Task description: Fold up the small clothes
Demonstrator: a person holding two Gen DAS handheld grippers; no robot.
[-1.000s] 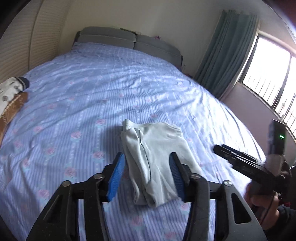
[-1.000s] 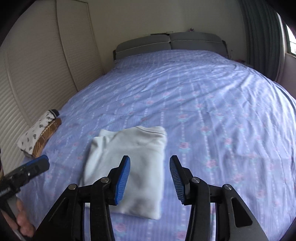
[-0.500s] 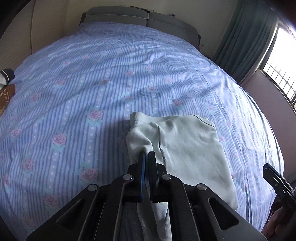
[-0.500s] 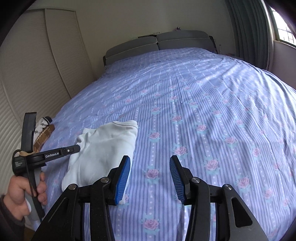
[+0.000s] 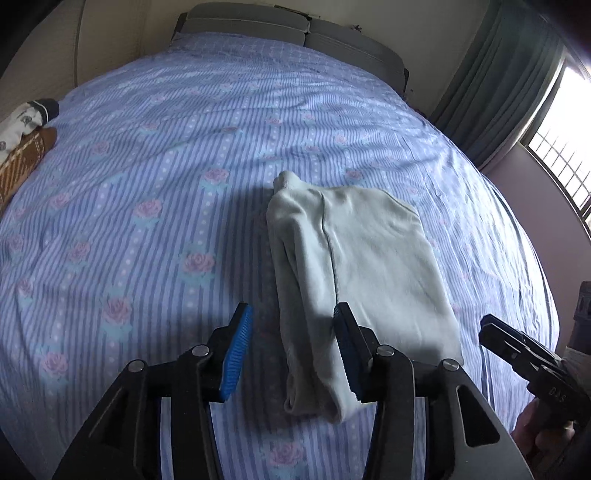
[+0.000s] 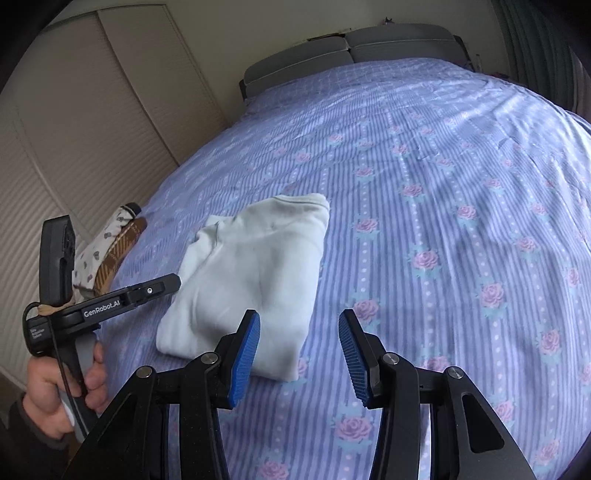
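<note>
A pale green-white folded garment [image 5: 354, 269] lies on the blue striped bed sheet [image 5: 147, 192]; it also shows in the right wrist view [image 6: 255, 273]. My left gripper [image 5: 291, 354] is open, its blue pads either side of the garment's near left edge, just above it. My right gripper [image 6: 299, 358] is open and empty, hovering above the sheet just right of the garment's near corner. The left gripper shows from the side in the right wrist view [image 6: 162, 286], and the right gripper at the right edge of the left wrist view [image 5: 491, 330].
A patterned white cloth [image 5: 18, 122] and a brown plaid cloth [image 5: 22, 166] lie at the bed's left edge; they also show in the right wrist view [image 6: 107, 251]. Grey headboard [image 5: 295, 29] at the far end. Curtain and window [image 5: 554, 110] to the right, slatted wardrobe doors [image 6: 74, 129] to the left.
My left gripper was shut on the garment's near edge half a second ago; now it has opened and let go. The right gripper has moved back toward the garment.
</note>
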